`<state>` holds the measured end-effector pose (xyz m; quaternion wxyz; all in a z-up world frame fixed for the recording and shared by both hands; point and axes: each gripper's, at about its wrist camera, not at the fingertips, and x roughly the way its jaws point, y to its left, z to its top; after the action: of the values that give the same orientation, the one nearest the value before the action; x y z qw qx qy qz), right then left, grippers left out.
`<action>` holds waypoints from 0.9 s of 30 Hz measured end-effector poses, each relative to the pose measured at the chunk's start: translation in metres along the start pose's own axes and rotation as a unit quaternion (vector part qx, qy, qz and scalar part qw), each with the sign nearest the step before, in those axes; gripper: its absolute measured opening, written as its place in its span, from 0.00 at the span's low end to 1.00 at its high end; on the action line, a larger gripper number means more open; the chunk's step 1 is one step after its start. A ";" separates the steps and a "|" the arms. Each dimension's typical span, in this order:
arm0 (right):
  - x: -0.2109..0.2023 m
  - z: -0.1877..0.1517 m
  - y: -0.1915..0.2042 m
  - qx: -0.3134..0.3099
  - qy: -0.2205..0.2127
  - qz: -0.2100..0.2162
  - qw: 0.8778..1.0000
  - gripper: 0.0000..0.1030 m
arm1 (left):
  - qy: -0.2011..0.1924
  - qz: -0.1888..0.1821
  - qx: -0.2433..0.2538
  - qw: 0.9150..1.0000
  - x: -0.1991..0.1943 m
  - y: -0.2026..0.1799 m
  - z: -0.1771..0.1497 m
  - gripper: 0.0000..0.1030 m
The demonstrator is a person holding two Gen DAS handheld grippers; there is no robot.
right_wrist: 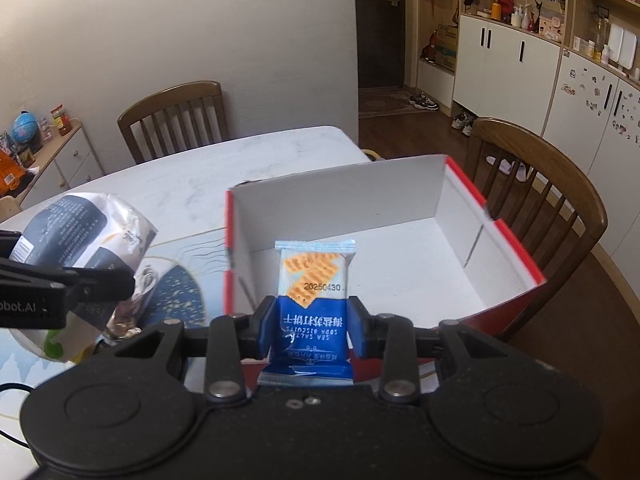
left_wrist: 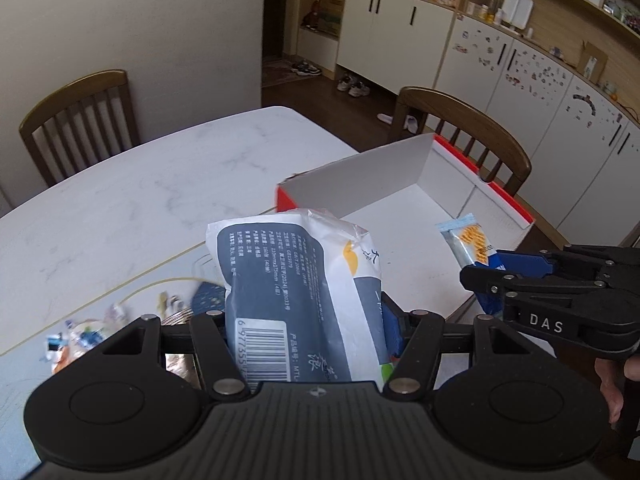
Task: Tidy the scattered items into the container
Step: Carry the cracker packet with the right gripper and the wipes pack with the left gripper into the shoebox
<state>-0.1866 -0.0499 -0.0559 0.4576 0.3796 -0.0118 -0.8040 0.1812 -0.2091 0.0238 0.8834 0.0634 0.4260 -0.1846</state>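
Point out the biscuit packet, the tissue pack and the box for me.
biscuit packet (right_wrist: 310, 280), right wrist view, cracker picture on its front.
tissue pack (left_wrist: 280, 280), left wrist view, dark printed panel.
box (right_wrist: 340, 204), right wrist view, white inner back wall.

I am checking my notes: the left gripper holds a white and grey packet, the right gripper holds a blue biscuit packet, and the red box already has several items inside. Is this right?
One detail is wrong. The red box has nothing in it; the right wrist view shows only its bare white floor. The rest stands: the left gripper holds the white and grey packet, and the right gripper holds the blue biscuit packet.
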 end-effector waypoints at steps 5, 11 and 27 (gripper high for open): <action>0.007 0.006 -0.022 0.006 -0.002 -0.009 1.000 0.34 | 0.011 -0.011 0.020 1.000 0.020 -0.022 0.013 0.58; 0.015 0.021 -0.046 -0.003 -0.008 -0.015 1.000 0.34 | 0.014 -0.019 0.055 0.998 0.043 -0.053 0.031 0.58; 0.055 0.033 -0.088 -0.007 0.016 -0.042 0.999 0.34 | 0.055 -0.045 0.096 0.993 0.110 -0.077 0.058 0.58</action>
<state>-0.2872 -0.0507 -0.0983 0.4266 0.3895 0.0171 -0.8161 0.2563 -0.3260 -0.0217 0.8392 0.1386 0.4572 -0.2599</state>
